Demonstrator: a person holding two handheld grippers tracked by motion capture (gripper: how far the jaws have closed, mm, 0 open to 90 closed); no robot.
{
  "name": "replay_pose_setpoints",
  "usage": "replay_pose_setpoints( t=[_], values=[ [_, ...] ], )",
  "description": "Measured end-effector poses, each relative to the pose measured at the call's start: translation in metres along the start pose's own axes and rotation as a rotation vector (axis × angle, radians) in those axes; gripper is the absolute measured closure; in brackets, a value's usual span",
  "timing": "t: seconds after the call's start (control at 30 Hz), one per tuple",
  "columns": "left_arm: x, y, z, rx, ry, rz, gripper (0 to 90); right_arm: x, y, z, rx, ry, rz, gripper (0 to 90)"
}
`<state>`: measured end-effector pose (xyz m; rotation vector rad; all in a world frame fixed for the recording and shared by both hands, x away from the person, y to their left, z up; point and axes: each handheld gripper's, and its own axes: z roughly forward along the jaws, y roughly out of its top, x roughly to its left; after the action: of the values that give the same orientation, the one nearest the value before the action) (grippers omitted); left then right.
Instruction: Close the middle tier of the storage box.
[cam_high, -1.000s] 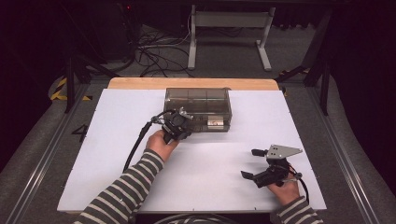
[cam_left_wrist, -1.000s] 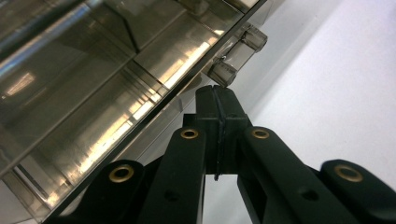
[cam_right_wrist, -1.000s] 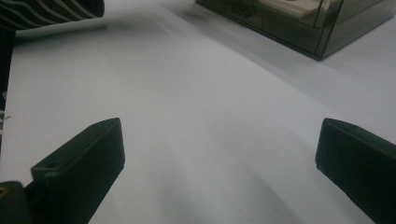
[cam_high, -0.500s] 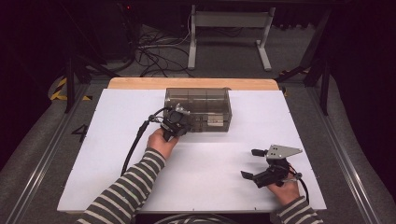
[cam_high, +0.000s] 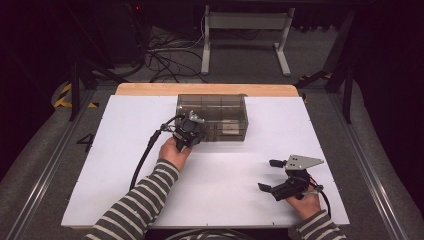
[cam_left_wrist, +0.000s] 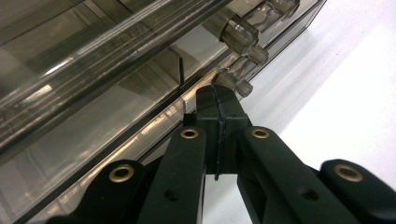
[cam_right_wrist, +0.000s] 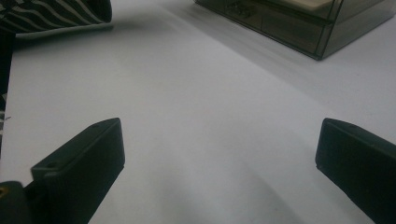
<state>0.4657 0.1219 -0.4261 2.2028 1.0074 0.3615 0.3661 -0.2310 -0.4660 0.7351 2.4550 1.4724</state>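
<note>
Evidently the left gripper (cam_left_wrist: 219, 135), jaws together, meets the smoked drawer box's (cam_high: 212, 116) knob (cam_left_wrist: 232, 81); pull squarely. Right gripper (cam_high: 277, 176) gapes, idle.

Overhead table (cam_high: 125, 165) view, two close gripper views

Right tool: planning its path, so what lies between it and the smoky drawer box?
Bare white tabletop lies between the right tool and the drawer box, as the right gripper view shows.

Overhead light bright on white table (cam_high: 125, 150), surroundings dark; soft shadow beside smoky box (cam_right_wrist: 299, 23) beyond right gripper (cam_right_wrist: 219, 154); glare streaks on box wall ahead of left gripper (cam_left_wrist: 219, 100); near jaws slightly blurred.
</note>
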Motion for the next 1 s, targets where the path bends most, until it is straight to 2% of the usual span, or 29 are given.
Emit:
replay_pose_setpoints(
  t=[0.1, 0.2, 0.4, 0.6, 0.87, 1.0],
  values=[
    [-0.001, 0.000, -0.001, 0.005, 0.004, 0.002, 90.0, 0.000, 0.000, 0.000, 0.000, 0.000, 0.000, 2.0],
    [-0.001, -0.001, -0.004, 0.010, -0.024, 0.002, 89.7, 0.000, 0.000, 0.000, 0.000, 0.001, 0.001, 2.0],
    [-0.010, 0.000, -0.014, 0.006, -0.032, 0.059, 83.7, -0.001, 0.000, 0.000, 0.000, 0.004, 0.002, 2.0],
    [-0.017, 0.000, -0.020, 0.000, -0.029, 0.095, 80.9, -0.001, 0.000, 0.001, 0.003, 0.007, 0.001, 2.0],
    [-0.020, -0.001, -0.027, 0.001, -0.049, 0.106, 74.3, -0.001, 0.000, 0.001, 0.004, 0.007, 0.003, 2.0],
    [-0.022, -0.004, -0.033, -0.021, -0.059, 0.119, 68.9, -0.001, 0.000, 0.001, 0.003, 0.008, 0.002, 1.9]
  ],
)
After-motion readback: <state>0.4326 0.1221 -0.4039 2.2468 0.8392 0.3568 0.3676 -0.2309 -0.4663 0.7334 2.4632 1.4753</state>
